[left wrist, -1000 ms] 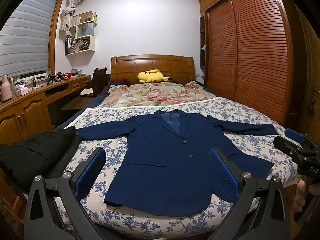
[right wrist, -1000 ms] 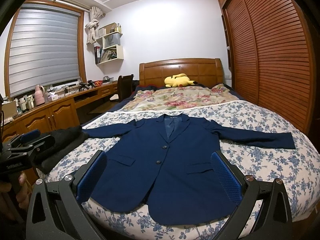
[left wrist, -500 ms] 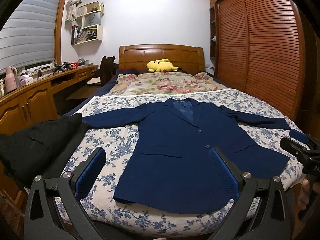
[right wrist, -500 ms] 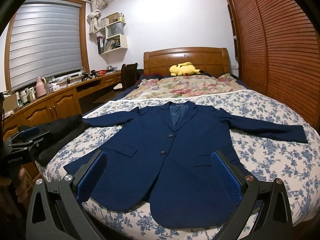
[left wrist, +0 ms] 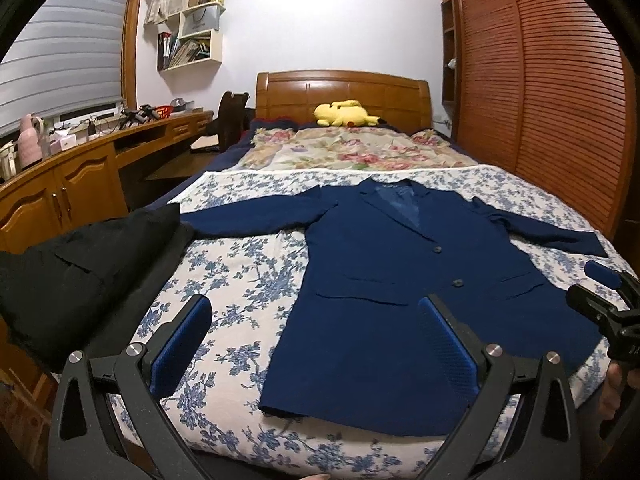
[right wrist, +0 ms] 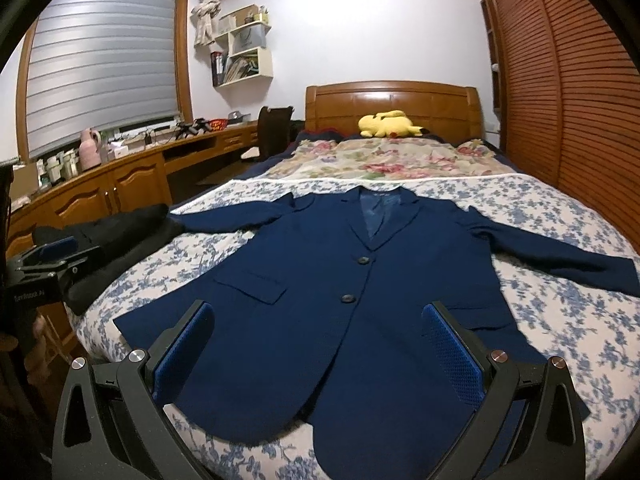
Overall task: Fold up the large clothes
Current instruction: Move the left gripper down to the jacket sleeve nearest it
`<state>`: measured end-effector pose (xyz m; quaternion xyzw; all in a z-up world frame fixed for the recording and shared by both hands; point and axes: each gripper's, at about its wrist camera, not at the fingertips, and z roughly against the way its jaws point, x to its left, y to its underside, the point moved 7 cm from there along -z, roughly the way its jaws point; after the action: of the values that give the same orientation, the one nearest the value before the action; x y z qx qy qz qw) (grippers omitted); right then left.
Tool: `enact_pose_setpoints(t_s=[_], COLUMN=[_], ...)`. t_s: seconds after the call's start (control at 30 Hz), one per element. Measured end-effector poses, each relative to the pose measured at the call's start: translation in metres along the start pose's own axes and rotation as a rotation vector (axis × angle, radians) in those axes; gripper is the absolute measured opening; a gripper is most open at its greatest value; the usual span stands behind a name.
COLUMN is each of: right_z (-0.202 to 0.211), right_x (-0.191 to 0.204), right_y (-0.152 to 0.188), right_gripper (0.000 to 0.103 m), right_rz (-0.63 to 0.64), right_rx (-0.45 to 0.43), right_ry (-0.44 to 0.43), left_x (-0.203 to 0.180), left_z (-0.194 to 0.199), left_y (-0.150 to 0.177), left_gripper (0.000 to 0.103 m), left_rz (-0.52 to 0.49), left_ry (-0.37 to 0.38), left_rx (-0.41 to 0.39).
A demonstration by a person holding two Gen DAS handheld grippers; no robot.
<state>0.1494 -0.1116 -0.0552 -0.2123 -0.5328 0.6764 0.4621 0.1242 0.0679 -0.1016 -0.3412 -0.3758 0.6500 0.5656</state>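
Navy blazer (right wrist: 360, 280) lies flat before both spread tongs (right wrist: 318, 344), untouched

Both tongs, left (left wrist: 316, 344) and right (right wrist: 320, 350), lower and nearer the navy jacket (right wrist: 340, 300) than before.

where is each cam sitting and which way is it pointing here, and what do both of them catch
Left wrist: sits on the left gripper at the foot of the bed, left of centre, facing the headboard; its open fingers frame the navy blazer, and the right gripper shows at the right edge.
Right wrist: sits on the right gripper, further right, facing the same way; the left gripper shows at the left edge.
Shared: blazer, black garment, yellow plush.
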Motion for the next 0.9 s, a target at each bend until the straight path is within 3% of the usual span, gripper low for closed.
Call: enact_pose_setpoints(t_s=[0.37,0.9], right_z=[-0.051,-0.142], right_x=[-0.001,-0.004], right_y=[-0.012,-0.059], right_gripper=[0.103,0.103], right_rz=[0.041,0.094], right_rx=[0.047,0.023], right_ry=[-0.042,-0.081], left_x=[0.016,0.063], left_z=[-0.045,-0.125], left_y=[-0.001,-0.052], left_gripper=[0.103,0.103], left_rz=[-0.033,-0.032], left_ry=[-0.025,-0.063], left_rx=[0.05,0.099])
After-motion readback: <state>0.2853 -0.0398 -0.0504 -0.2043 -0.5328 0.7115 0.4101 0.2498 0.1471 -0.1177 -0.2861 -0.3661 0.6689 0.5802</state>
